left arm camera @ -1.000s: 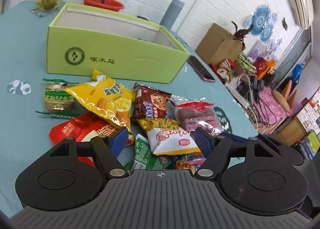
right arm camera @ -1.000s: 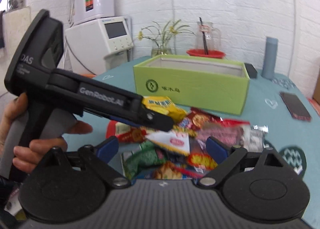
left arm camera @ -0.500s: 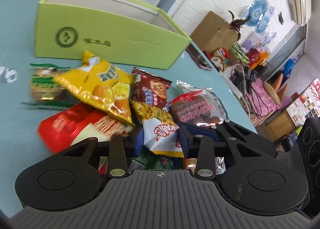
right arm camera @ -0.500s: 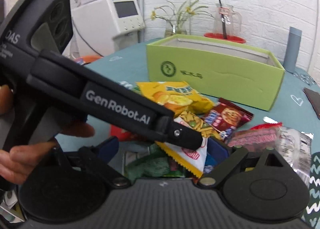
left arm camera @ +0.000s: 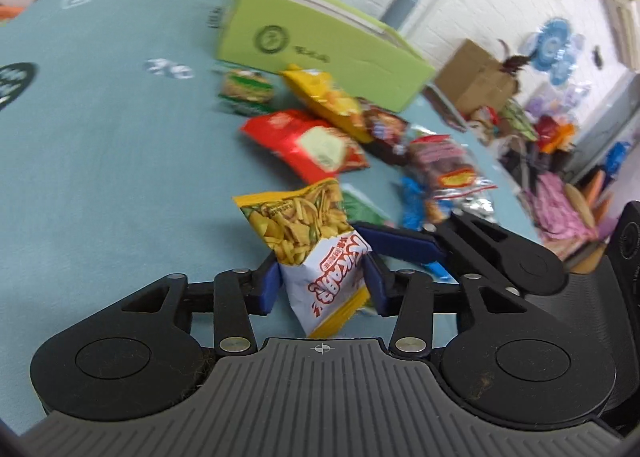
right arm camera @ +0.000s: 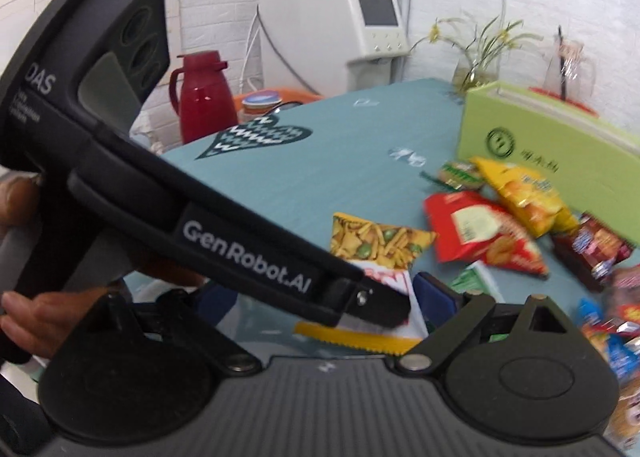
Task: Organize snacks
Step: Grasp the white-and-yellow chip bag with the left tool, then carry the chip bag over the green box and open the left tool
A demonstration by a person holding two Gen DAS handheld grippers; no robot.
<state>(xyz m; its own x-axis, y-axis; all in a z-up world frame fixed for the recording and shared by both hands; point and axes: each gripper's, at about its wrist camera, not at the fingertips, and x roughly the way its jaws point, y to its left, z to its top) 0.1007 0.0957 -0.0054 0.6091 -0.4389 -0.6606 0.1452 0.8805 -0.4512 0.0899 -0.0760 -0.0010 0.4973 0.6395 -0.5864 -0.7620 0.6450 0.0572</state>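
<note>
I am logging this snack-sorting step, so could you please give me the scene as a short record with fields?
surface: teal tablecloth
left gripper: jaws have just been opening a little, pads on both sides of the white and yellow snack bag, bag lifted out of the pile
right gripper: open, nothing between its fingers, close beside the held bag
container: green box, beyond the pile
loose snacks: red bag, yellow chip bag, others blurred

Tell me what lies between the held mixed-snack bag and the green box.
In the left wrist view, the red bag and yellow chip bag lie between the mixed-snack bag and the green box.
</note>
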